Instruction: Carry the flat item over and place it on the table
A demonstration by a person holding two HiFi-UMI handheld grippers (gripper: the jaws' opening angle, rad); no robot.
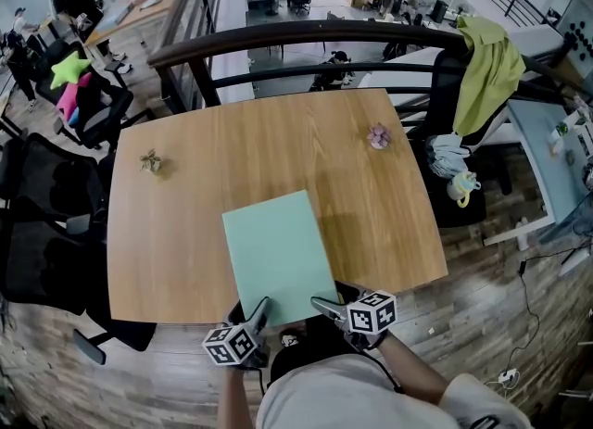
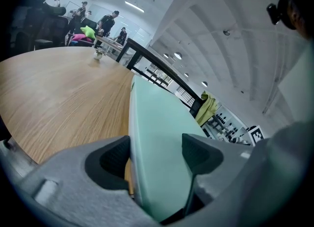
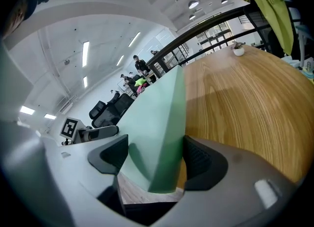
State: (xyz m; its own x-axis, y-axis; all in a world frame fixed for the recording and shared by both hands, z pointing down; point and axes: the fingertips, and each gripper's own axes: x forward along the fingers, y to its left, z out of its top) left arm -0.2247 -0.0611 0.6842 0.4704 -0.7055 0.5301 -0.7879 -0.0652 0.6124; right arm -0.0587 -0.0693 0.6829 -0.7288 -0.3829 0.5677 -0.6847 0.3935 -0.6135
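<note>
Left tongs (image 1: 261, 309) and right tongs (image 1: 321, 304) clamp green sheet (image 1: 276, 251), long axis pointing away

Right gripper (image 3: 156, 156) — fingers pinch pale green sheet (image 3: 153, 120) at corner; wooden table (image 3: 245, 103) alongside.

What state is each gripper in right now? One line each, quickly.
Left gripper: jaws shut on the near edge of the green sheet.
Right gripper: jaws shut on the same green sheet.
</note>
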